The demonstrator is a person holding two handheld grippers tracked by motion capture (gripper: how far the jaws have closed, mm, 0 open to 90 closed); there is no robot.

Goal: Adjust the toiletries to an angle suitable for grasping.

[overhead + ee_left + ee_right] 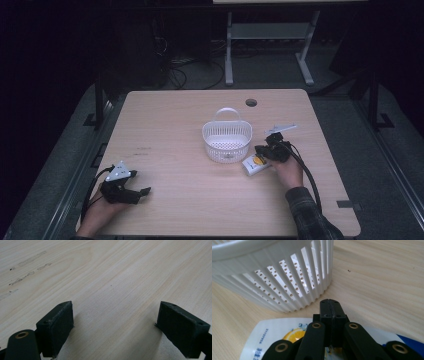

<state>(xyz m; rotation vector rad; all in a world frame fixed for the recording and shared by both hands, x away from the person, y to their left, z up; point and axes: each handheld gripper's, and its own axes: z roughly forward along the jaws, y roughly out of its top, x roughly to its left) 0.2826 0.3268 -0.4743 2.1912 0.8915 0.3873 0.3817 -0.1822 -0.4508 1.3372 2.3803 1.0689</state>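
A white slatted basket (pixel 227 141) with a handle stands at the middle of the wooden table (pixel 175 115). Just right of it lies a white packet (pixel 254 165) with an orange fruit picture. My right gripper (pixel 261 150) hovers over that packet, pointing at the basket. In the right gripper view its jaws (pixel 331 305) are pressed together with nothing visible between them, the packet (pixel 269 336) lies beneath them, and the basket wall (pixel 287 285) is close ahead. My left gripper (pixel 143 191) rests open at the table's front left, over bare wood (pixel 115 315).
A round cable hole (pixel 251 102) sits near the table's far edge. Faint dark marks (pixel 142 149) lie on the wood left of centre. Beyond the table stand a white desk frame (pixel 265 35) and cables on the floor.
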